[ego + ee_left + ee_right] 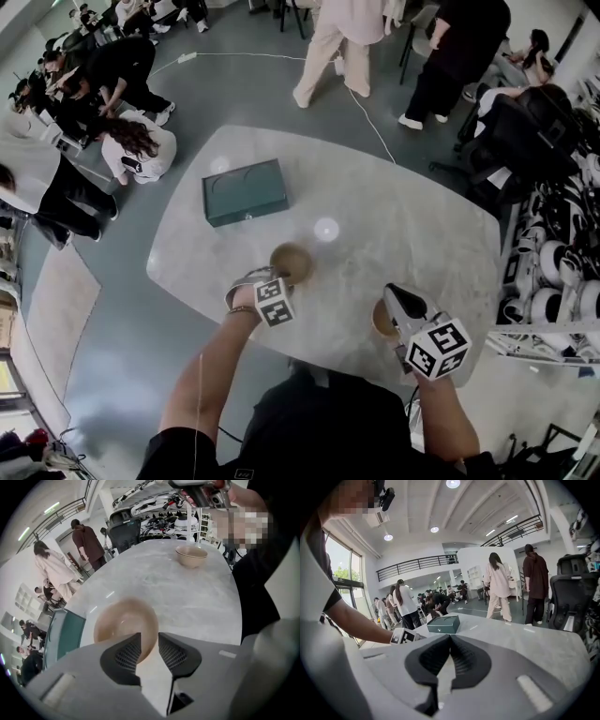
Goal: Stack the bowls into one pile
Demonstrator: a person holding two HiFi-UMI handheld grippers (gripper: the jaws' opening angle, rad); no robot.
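The left tongs stand open, straddling the near rim of a tan bowl. The right tongs are closed and empty. A second tan bowl sits just beside them on the tabletop.

No lettering is legible; the green box bears only a small unreadable mark.

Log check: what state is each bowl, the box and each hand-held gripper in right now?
Left hand-held gripper: open, jaws over the left bowl's rim, not clamped.
Right hand-held gripper: shut, empty.
Left bowl: upright, empty, unstacked.
Right bowl: upright, standing apart.
Green box: closed, lying flat.
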